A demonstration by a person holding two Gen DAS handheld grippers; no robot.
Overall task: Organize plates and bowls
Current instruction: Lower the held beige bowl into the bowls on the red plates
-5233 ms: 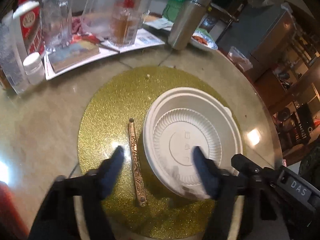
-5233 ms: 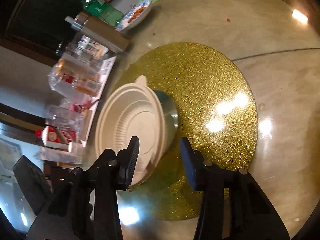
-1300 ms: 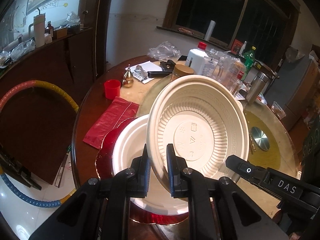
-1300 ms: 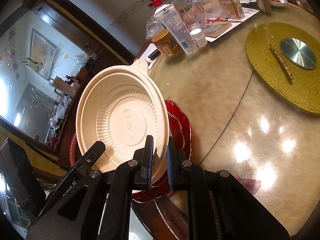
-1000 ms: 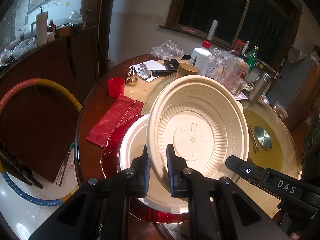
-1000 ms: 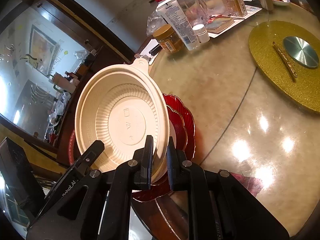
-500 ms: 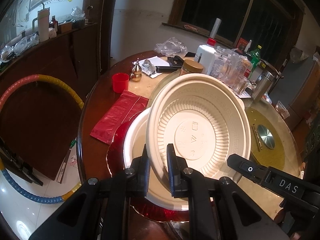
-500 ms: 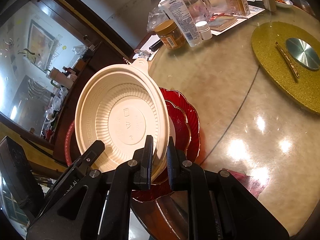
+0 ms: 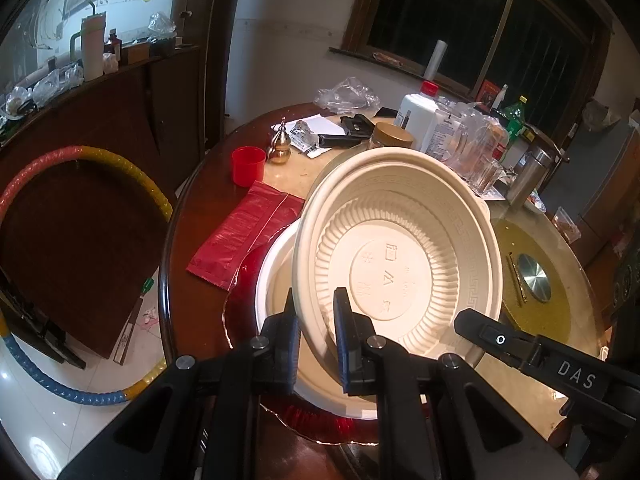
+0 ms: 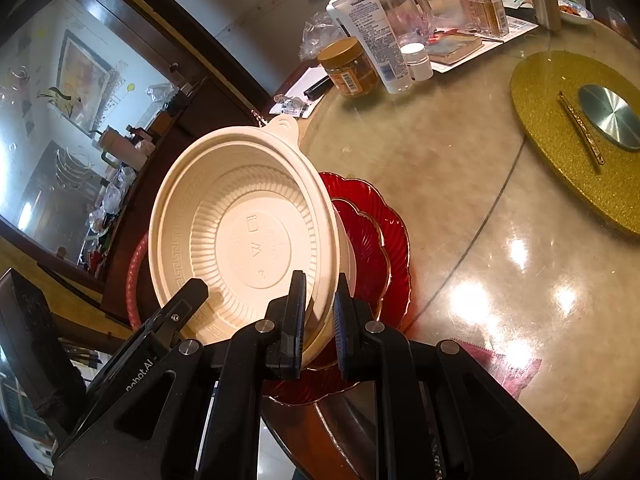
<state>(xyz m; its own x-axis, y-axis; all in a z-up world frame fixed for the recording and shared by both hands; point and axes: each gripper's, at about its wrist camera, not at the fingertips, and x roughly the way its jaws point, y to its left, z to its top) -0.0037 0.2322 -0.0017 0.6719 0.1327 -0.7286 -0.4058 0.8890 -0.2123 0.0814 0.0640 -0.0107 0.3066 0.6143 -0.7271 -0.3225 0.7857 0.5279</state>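
Note:
Both grippers hold one cream plastic bowl by its rim. My left gripper is shut on the near rim. My right gripper is shut on the opposite rim of the same bowl. The bowl is tilted and hangs just above a second cream bowl. That bowl rests on stacked red glass plates at the table's edge; the plates also show in the left wrist view.
A gold round mat with a metal disc and a thin gold stick lies farther in. A red cup, red packet, jar, white bottle and glass pitcher stand behind. Floor and hoop lie left.
Both grippers have carried the bowl from the gold mat to the table's edge. Over the last second it has moved slightly lower over the bowl on the red plates.

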